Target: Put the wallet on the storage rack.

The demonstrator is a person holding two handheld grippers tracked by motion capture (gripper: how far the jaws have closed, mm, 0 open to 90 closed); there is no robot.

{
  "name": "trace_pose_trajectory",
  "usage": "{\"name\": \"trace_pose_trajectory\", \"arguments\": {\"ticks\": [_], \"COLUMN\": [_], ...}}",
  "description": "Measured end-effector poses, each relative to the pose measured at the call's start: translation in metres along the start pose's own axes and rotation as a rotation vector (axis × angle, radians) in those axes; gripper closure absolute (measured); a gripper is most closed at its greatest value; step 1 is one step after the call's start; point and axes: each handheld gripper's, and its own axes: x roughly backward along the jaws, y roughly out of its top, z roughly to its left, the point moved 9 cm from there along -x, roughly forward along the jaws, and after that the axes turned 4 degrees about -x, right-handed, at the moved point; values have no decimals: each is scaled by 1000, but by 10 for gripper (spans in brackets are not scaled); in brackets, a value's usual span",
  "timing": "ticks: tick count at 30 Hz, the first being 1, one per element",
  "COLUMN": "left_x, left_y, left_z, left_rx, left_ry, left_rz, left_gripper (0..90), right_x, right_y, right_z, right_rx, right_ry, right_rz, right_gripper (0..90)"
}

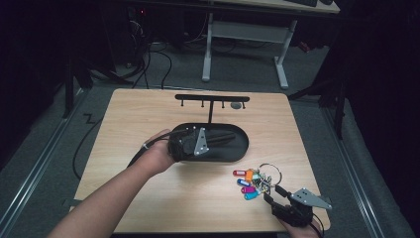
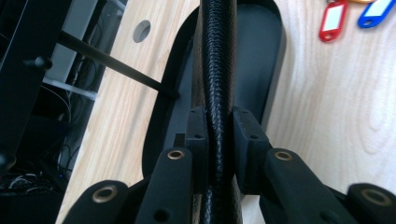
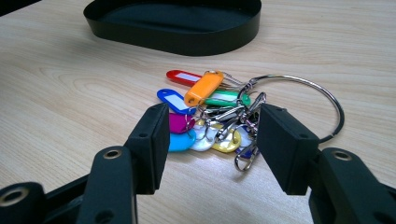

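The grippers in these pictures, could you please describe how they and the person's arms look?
Both the left gripper and the right gripper are black, with two flat-padded jaws on arms with brass-ringed holes. Each carries a grey three-cornered plate on top and trails a black cable. The forearms are bare, with no sleeves in view.

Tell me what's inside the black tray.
The left gripper reaches into the tray, its jaws clamped on a black textured strap. The tray floor beneath it is hidden.
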Motion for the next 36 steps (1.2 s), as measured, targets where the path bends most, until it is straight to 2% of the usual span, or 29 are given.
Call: {"name": "trace_pose_trajectory", "arguments": {"ticks": [10, 15, 21, 24, 25, 33, 36], "left_x": [-18, -30, -45, -51, -59, -74, -81], "left_y": [2, 2, 5, 4, 3, 1, -2], "left_z": [16, 21, 28, 30, 33, 39, 37], "left_rx": [-14, -60, -70, -88, -100, -109, -115], "left_ry": [27, 35, 35, 40, 41, 43, 36], "left_rz": [-8, 3, -1, 8, 11, 11, 12], "left_gripper": [783, 783, 783, 783, 783, 783, 783], "right_x": [1, 1, 0, 0, 0, 0, 0], "right_y": [-1, -1, -2, -2, -3, -3, -3], "right_z": [-1, -2, -2, -2, -2, -3, -3], "right_rx": [-10, -11, -15, -20, -20, -22, -28], "right_ry": [-1, 2, 4, 7, 7, 13, 16], "right_rz": [-2, -2, 1, 4, 5, 3, 5], "right_gripper": [452, 452, 452, 452, 453, 453, 458]}}
